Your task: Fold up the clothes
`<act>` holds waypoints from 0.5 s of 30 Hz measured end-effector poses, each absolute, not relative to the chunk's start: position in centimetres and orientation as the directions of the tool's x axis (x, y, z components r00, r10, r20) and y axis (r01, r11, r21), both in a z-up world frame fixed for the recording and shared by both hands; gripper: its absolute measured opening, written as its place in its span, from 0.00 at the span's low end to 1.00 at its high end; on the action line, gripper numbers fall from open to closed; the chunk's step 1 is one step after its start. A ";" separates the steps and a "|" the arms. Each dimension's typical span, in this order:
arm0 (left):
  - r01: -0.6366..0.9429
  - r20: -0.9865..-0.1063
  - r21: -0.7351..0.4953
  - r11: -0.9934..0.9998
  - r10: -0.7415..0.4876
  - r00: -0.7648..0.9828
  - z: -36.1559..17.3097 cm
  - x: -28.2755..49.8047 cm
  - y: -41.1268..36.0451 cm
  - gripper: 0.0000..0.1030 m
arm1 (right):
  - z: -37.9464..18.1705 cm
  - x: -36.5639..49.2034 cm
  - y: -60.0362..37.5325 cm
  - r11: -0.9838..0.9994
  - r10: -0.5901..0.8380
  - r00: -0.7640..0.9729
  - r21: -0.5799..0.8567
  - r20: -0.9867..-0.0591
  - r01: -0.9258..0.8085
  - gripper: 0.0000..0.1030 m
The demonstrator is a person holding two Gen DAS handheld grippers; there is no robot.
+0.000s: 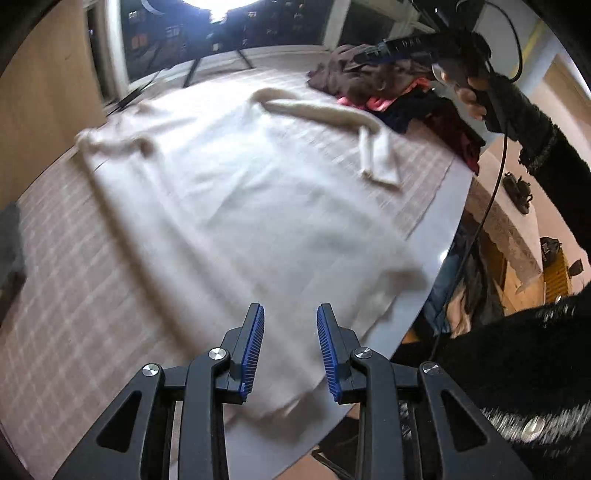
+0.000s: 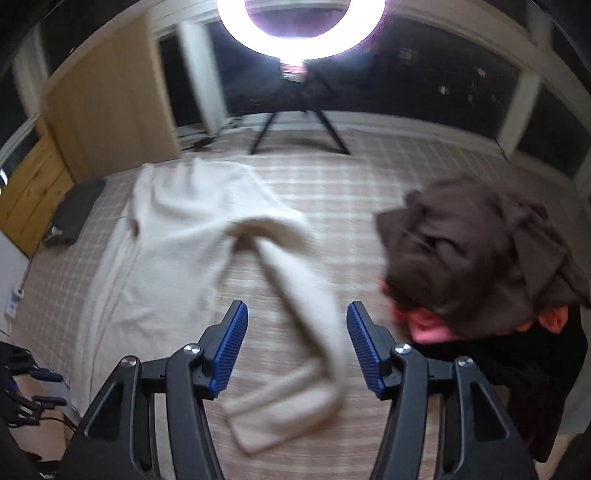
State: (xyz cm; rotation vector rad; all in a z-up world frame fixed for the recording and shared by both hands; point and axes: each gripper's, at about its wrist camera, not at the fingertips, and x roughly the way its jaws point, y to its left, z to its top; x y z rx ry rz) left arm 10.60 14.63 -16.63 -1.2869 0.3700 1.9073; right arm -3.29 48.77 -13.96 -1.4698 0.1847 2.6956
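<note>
Cream sweater (image 1: 236,192) lies spread flat on the worktop (image 1: 443,236), over a plaid cloth (image 1: 66,295). Its hem reaches the near edge; one sleeve (image 2: 306,295) is folded across toward the right side, cuff doubled back. The other sleeve is bunched at the far left.

Left tongs (image 1: 290,352): released, blue ribbed pads apart, nothing between them, hanging just above the sweater's hem near the worktop edge.

Right tongs (image 2: 297,345): released, pads wide apart, above the folded sleeve, gripping nothing. In the left wrist view they show up high at the far right, held by a hand (image 1: 469,92) in a dark fuzzy sleeve (image 1: 554,155).

Pile of clothes (image 2: 480,258) at the far right corner: brown garment on top, pink and dark items beneath. Ring light (image 2: 301,29) on a tripod stands beyond the worktop. Both views are motion-blurred.
</note>
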 end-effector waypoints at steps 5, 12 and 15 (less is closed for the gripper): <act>-0.782 -0.860 -0.180 -0.596 0.481 -0.169 -16.5 9.5 24.6 0.27 | -14.9 -4.6 53.9 -0.990 -0.068 -0.522 0.122 -0.850 -0.070 0.54; -0.790 -0.888 -0.152 -0.594 0.434 -0.155 -20.0 6.8 36.2 0.30 | -15.6 -8.6 55.5 -0.991 -0.130 -0.493 0.098 -0.860 0.091 0.54; -0.781 -0.919 -0.116 -0.614 0.364 -0.150 -22.2 5.9 38.8 0.30 | -16.2 -10.7 55.0 -0.983 -0.161 -0.481 0.097 -0.862 0.154 0.54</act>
